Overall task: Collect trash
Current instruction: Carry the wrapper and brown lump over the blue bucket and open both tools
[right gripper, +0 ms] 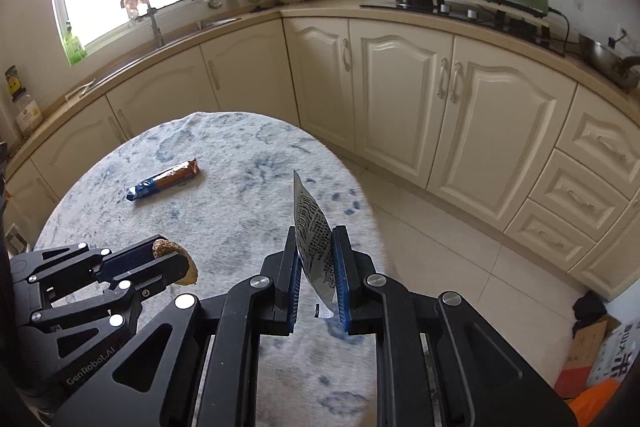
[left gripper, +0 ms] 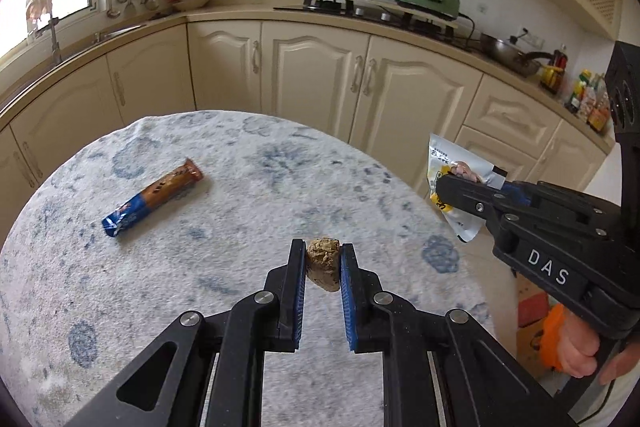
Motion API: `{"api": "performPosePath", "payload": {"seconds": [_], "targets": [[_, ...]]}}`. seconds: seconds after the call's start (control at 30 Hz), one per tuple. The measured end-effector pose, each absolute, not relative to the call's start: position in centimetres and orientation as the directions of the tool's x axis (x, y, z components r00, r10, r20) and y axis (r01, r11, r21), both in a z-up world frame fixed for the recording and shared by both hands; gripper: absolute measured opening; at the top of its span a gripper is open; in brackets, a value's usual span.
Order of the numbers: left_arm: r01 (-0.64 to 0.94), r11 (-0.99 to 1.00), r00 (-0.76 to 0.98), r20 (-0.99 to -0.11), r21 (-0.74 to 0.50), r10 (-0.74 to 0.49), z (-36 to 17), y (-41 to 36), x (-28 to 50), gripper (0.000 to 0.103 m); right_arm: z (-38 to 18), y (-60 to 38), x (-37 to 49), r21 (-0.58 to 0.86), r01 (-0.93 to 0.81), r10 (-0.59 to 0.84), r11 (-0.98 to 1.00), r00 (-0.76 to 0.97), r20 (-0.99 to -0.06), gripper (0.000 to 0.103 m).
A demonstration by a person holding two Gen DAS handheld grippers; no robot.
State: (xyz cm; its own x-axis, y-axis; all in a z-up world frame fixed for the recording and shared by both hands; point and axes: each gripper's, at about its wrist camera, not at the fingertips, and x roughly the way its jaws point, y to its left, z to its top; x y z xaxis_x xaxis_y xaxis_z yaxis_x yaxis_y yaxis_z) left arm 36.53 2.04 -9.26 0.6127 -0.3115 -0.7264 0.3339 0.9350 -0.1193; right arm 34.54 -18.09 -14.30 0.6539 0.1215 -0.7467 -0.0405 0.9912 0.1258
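Left claw (left gripper: 323,263) pinches a crumbly brown lump (left gripper: 323,263); right claw (right gripper: 316,259) a silvery printed pouch (right gripper: 316,247).

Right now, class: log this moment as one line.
left tongs: shut on brown lump | right tongs: shut on silver wrapper | table: snack bar

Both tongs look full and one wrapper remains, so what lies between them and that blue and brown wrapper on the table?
Nothing visible: bare patterned tablecloth separates the left tongs from the blue and brown snack wrapper.
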Motion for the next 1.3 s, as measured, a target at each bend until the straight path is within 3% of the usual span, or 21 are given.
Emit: {"api": "performPosePath", "payload": {"seconds": [0.53, 0.77, 1.0, 1.3], "targets": [[0.626, 0.759, 0.39, -0.77, -0.181, -0.505, -11.0, -17.9, 36.6, 0.012, -16.0, -35.2, 25.9, 0.114, 0.316, -0.08, 0.942, 0.541, -0.837, 0.015], [0.694, 0.692, 0.278, -0.812, -0.201, -0.514, -13.4, -26.0, 38.0, 0.012, -16.6, -40.9, 22.0, 0.053, 0.448, -0.195, 0.893, 0.488, -0.851, 0.015], [0.721, 0.659, 0.218, -0.832, -0.216, -0.511, -16.6, -31.2, 41.5, 0.012, -19.1, -44.4, 20.2, 0.091, 0.547, -0.19, 0.832, 0.436, -0.88, 0.015], [0.754, 0.641, 0.217, -0.865, -0.145, -0.452, -20.2, -34.8, 42.9, 0.013, -22.5, -45.4, 19.6, 0.054, 0.589, -0.232, 0.806, 0.398, -0.888, 0.015]]}}
